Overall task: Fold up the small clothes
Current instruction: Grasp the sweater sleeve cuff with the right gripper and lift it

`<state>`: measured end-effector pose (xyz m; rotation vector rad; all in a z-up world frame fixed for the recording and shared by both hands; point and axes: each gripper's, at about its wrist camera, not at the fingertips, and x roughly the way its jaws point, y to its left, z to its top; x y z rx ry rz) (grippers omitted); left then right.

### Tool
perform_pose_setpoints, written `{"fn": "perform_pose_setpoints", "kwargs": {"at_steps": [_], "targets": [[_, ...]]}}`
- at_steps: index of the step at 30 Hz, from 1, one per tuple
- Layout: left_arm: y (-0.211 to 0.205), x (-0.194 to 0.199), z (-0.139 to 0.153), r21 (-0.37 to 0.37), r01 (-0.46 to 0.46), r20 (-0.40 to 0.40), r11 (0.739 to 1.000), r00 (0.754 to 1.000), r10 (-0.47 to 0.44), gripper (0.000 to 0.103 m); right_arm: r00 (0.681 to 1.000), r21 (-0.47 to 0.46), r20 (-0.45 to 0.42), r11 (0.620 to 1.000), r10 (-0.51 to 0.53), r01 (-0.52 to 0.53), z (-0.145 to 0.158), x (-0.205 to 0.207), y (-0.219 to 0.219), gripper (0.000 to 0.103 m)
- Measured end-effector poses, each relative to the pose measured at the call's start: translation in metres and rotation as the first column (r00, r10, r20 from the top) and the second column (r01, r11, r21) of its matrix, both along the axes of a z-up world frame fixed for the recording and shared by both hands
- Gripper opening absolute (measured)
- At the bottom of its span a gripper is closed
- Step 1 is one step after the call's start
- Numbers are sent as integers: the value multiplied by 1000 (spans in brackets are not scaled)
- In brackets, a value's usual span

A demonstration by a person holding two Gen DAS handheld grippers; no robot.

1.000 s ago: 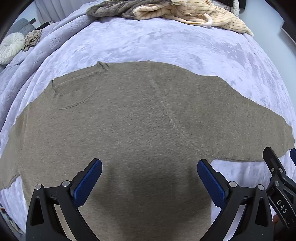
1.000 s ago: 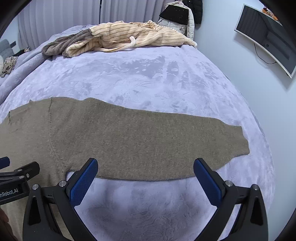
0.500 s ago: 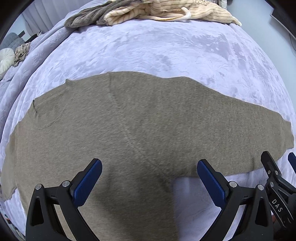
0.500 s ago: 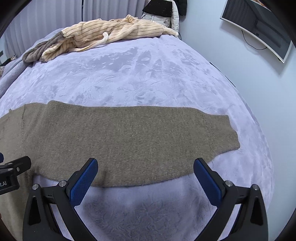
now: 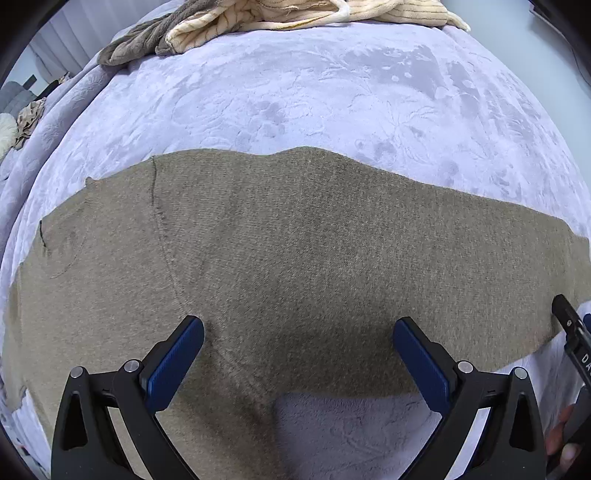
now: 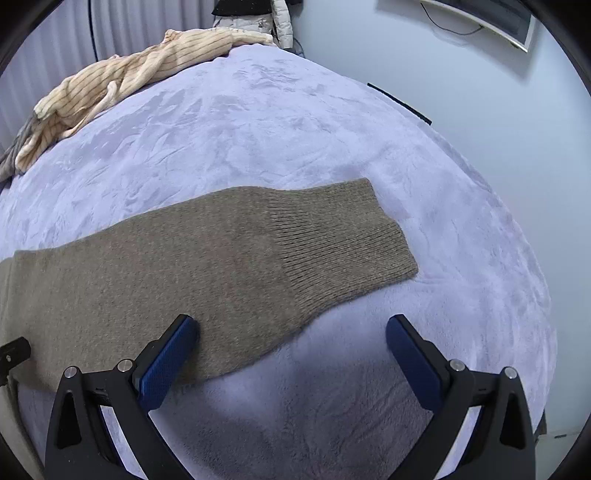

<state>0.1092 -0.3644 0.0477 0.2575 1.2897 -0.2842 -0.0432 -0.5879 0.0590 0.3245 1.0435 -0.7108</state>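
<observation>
A taupe knitted sweater is spread flat on the lavender bed. The left gripper is held above its underarm, fingers spread. The right gripper is held by the sleeve cuff, fingers spread, nothing pinched.

A home bedroom: a bed under a plush lavender blanket, loose clothes heaped at its far edge, a jacket hanging by the curtains, a wall-mounted screen.
</observation>
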Motion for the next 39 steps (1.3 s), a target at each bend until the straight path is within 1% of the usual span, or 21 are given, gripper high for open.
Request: {"fn": "perform_pose_setpoints", "kwargs": {"at_steps": [2, 3, 8, 10, 11, 12, 13, 14, 15, 16, 17, 18, 20, 23, 27, 29, 30, 32, 35, 37, 39], "targets": [[-1, 0, -1, 1, -2, -2, 1000, 1000, 2, 103, 1000, 31, 23, 999, -9, 8, -4, 1, -11, 103], [-4, 0, -3, 3, -4, -2, 1000, 1000, 4, 103, 999, 33, 31, 999, -9, 8, -5, 2, -14, 103], [-13, 9, -10, 8, -7, -2, 1000, 1000, 8, 103, 998, 8, 56, 1000, 14, -14, -8, 19, -21, 103], [-15, 11, -12, 5, -11, -2, 1000, 1000, 11, 103, 997, 0, 65, 999, 32, -32, -8, 26, -22, 101], [-15, 12, -14, 4, -13, -5, 1000, 1000, 13, 103, 996, -7, 72, 999, 47, -47, -8, 29, -21, 93], [-15, 12, -14, 3, -14, -6, 1000, 1000, 14, 103, 995, -11, 79, 998, 63, -62, -7, 32, -20, 83], [-14, 15, -15, 2, -12, -6, 1000, 1000, 12, 103, 994, -11, 85, 997, 75, -75, -6, 34, -19, 77], [-15, 14, -16, 2, -11, -4, 1000, 1000, 11, 103, 992, -16, 94, 996, 88, -87, -4, 35, -17, 62], [-15, 17, -18, 2, -10, -4, 1000, 1000, 10, 103, 990, -17, 105, 995, 99, -98, -2, 35, -15, 41], [-10, 29, -21, 1, -8, -6, 1000, 1000, 8, 103, 987, -12, 118, 994, 112, -111, 0, 36, -13, 30], [-9, 31, -23, 0, 3, -17, 1000, 1000, -3, 103, 983, -3, 136, 992, 123, -124, 3, 36, -12, 19], [-8, 32, -23, 0, 3, -18, 1000, 1000, -3, 103, 982, -11, 143, 992, 126, -126, 6, 36, -9, 14], [-7, 33, -23, -1, 4, -19, 1000, 1000, -4, 103, 977, -33, 167, 991, 131, -127, 14, 33, -5, 12], [-9, 27, -20, -5, 1, -24, 1000, 1000, -1, 103, 970, -38, 209, 992, 123, -118, 27, 24, -1, 12], [-2, 26, -16, -12, -12, -32, 1000, 999, 12, 103, 965, -67, 228, 991, 128, -115, 45, 16, 7, 12], [-1, 24, -19, 13, -1, -41, 1000, 999, 2, 103, 966, -88, 225, 990, 130, -113, 53, 14, 11, 12], [-4, 23, -22, 41, 24, -55, 999, 998, -22, 103, 966, -99, 222, 989, 131, -112, 56, 13, 13, 10], [-5, 21, -19, 53, 44, -48, 998, 998, -41, 103, 969, -118, 212, 987, 129, -105, 64, 12, 17, 9], [8, 19, -4, 13, 31, -43, 999, 999, -30, 103, 968, -130, 211, 985, 138, -112, 77, 11, 25, 9], [24, 18, 6, -13, 19, -39, 1000, 999, -20, 103, 965, -143, 213, 982, 150, -121, 84, 13, 33, 8], [44, 15, 15, -24, 10, -18, 1000, 1000, -11, 103, 962, -131, 222, 982, 161, -135, 91, 15, 41, 8]]}}
